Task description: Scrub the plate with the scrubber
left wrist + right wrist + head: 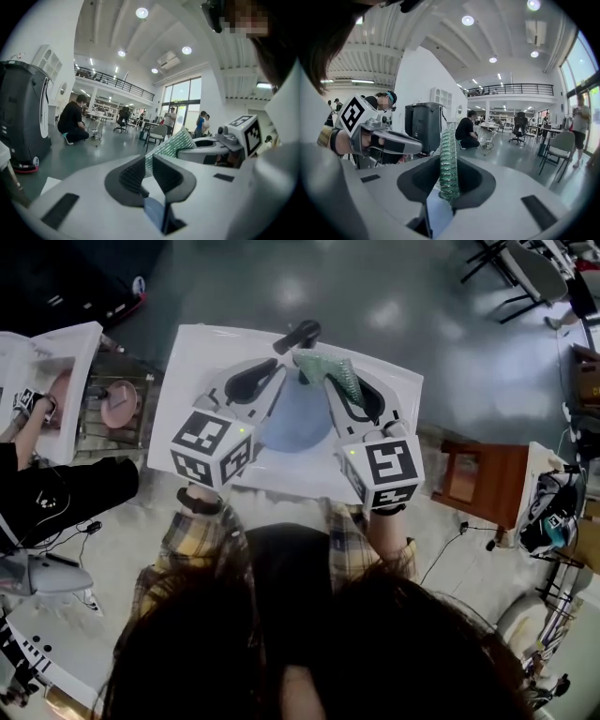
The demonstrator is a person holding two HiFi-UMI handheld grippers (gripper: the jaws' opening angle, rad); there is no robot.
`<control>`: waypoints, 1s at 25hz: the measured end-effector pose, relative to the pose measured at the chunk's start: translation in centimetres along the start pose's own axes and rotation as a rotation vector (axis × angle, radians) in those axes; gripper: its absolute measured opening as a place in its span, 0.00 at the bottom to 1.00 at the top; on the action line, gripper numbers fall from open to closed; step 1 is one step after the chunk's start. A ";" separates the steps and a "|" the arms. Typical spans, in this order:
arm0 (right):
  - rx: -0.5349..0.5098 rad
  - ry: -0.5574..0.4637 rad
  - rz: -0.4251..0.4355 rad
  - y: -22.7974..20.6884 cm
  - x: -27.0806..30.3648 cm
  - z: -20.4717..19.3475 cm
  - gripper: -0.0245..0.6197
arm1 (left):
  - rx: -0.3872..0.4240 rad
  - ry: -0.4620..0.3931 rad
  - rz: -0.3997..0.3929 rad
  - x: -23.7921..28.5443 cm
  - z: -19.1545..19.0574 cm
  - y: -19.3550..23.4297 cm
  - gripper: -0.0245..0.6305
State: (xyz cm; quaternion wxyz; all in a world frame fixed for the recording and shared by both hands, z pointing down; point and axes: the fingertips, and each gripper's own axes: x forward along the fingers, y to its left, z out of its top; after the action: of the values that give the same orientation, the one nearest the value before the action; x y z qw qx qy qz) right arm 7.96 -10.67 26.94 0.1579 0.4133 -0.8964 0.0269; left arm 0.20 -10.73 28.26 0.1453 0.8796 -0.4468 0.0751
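Green mesh is the worry here: the scrubber (448,140) is pinched only along its lower part by the right gripper (450,174), whose jaws are pressed onto it. The rest stands free above the pads, so I'd expect it to fold over or work loose if it is pushed hard against anything. In the head view it hangs in the upper middle of the frame, just below the dark faucet (298,336). The blue plate (295,423) sits at the centre of that frame, between and beneath the two grippers, over the white sink (202,362). I can't tell whether it lies flat or leans, but nothing visibly holds it. A scrub stroke could therefore skate it across the basin or tip it against the wall. The left gripper (149,161) has its jaws nearly together, with only a narrow slit through which the scrubber shows beyond. Nothing is pinched at the pads. A bluish patch shows low in the slot, though I can't say it is the plate. To steady the rim, those jaws would have to spread first. The two tools are also near each other, so they could knock together.
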 end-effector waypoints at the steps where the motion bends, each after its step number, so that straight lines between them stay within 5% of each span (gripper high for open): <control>1: 0.009 -0.009 -0.002 -0.2 0.0 0.3 0.20 | 0.003 -0.014 -0.007 0.0 0.6 -0.4 0.12; 9: 0.044 -0.070 -0.014 -0.8 -0.3 2.5 0.20 | 0.068 -0.098 -0.058 -0.3 4.5 -3.2 0.08; 25: 0.078 -0.118 -0.028 -1.2 -1.8 3.8 0.20 | 0.097 -0.125 -0.078 -0.2 5.4 -4.3 0.06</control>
State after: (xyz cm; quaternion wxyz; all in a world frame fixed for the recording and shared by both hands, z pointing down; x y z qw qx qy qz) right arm 8.90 -10.81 22.66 0.0889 0.4326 -0.8965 0.0351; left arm 3.56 -9.91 22.24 0.0774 0.9052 -0.4163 0.0360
